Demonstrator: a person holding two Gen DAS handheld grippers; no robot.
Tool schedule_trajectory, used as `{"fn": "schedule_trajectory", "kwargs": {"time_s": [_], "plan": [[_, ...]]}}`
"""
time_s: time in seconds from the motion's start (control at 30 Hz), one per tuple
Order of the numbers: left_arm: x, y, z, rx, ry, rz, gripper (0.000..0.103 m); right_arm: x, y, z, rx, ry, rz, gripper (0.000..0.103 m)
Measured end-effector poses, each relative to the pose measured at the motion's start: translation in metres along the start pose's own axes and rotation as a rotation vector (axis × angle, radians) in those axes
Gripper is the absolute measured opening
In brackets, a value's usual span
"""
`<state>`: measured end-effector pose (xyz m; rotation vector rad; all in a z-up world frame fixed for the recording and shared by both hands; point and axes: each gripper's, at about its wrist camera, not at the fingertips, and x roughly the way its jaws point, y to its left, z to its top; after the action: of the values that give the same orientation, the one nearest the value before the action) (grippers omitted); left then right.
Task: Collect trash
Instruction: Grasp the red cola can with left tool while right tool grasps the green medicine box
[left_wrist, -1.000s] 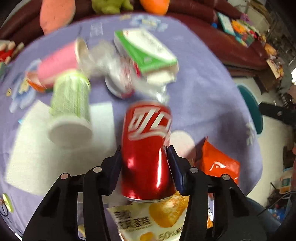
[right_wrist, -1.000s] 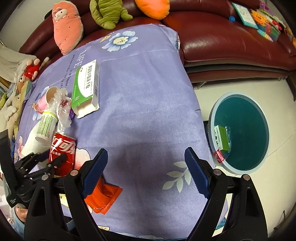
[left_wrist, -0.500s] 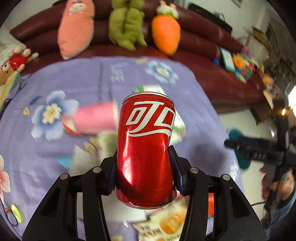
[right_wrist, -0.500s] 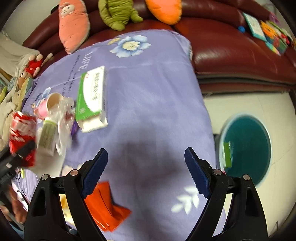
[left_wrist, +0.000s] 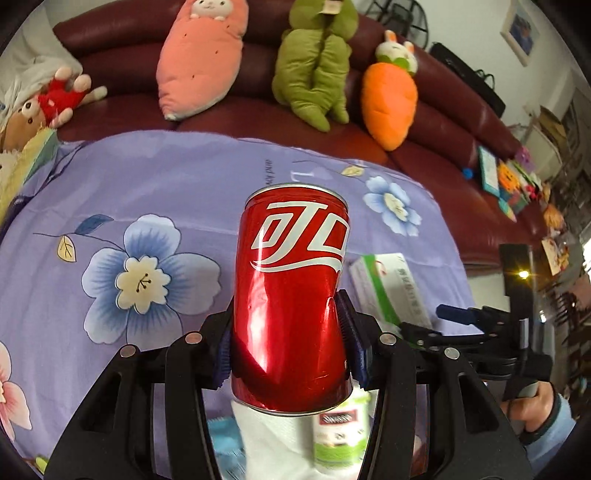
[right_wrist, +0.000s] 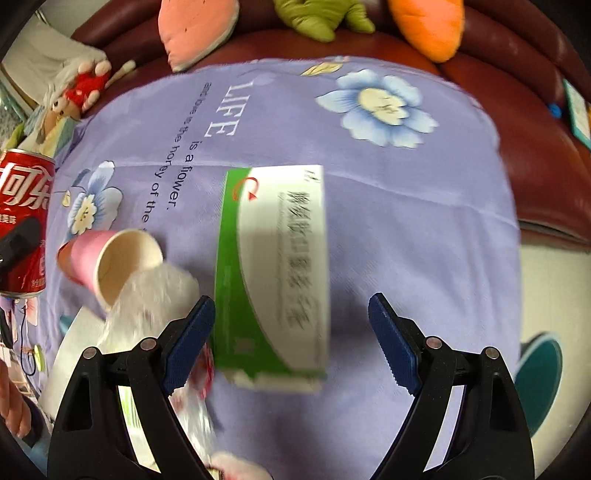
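My left gripper (left_wrist: 286, 347) is shut on a dented red cola can (left_wrist: 291, 295) and holds it upright above the purple flowered cloth (left_wrist: 147, 184). The can also shows at the left edge of the right wrist view (right_wrist: 24, 229). My right gripper (right_wrist: 291, 332) is open and empty, hovering just above a green and white carton (right_wrist: 273, 269) lying flat on the cloth. The right gripper also shows at the right of the left wrist view (left_wrist: 458, 321). A pink paper cup (right_wrist: 107, 262) lies on its side left of the carton, with crumpled clear plastic (right_wrist: 155, 299) beside it.
A green-labelled white bottle (left_wrist: 340, 432) and white paper (left_wrist: 273, 439) lie under the can. A teal bin (right_wrist: 539, 373) stands on the floor at the right. A dark red sofa (left_wrist: 240, 110) with plush toys runs behind the cloth.
My left gripper lifted the can off the cloth and tipped up toward the sofa. My right gripper moved left from the bin side and down over the green and white carton.
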<state>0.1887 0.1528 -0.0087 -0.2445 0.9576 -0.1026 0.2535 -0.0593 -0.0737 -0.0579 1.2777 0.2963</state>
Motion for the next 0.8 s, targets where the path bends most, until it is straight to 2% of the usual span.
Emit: {"fn": "schedule_trajectory", "kwargs": {"time_s": [0.13, 0.5, 0.53, 0.57, 0.6, 0.8], "plan": [[0.009, 0.008, 0.001, -0.016, 0.014, -0.007, 0.050, 0.018, 0.006, 0.010, -0.006, 0.019, 0.046, 0.082], [0.021, 0.018, -0.002, -0.047, 0.024, 0.001, 0.050, 0.034, 0.022, 0.027, -0.059, 0.031, 0.014, 0.082], [0.022, 0.019, -0.002, -0.051, 0.029, 0.003, 0.050, 0.035, 0.023, 0.027, -0.063, 0.028, -0.002, 0.081], [0.023, 0.018, -0.003, -0.051, 0.033, 0.006, 0.050, 0.037, 0.022, 0.025, -0.067, 0.023, -0.016, 0.072], [0.024, 0.017, -0.003, -0.047, 0.037, 0.009, 0.050, 0.038, 0.020, 0.024, -0.071, 0.022, -0.019, 0.069], [0.020, 0.002, -0.003, -0.023, 0.032, 0.002, 0.050, 0.011, 0.002, 0.010, -0.038, -0.055, 0.003, 0.068]]}}
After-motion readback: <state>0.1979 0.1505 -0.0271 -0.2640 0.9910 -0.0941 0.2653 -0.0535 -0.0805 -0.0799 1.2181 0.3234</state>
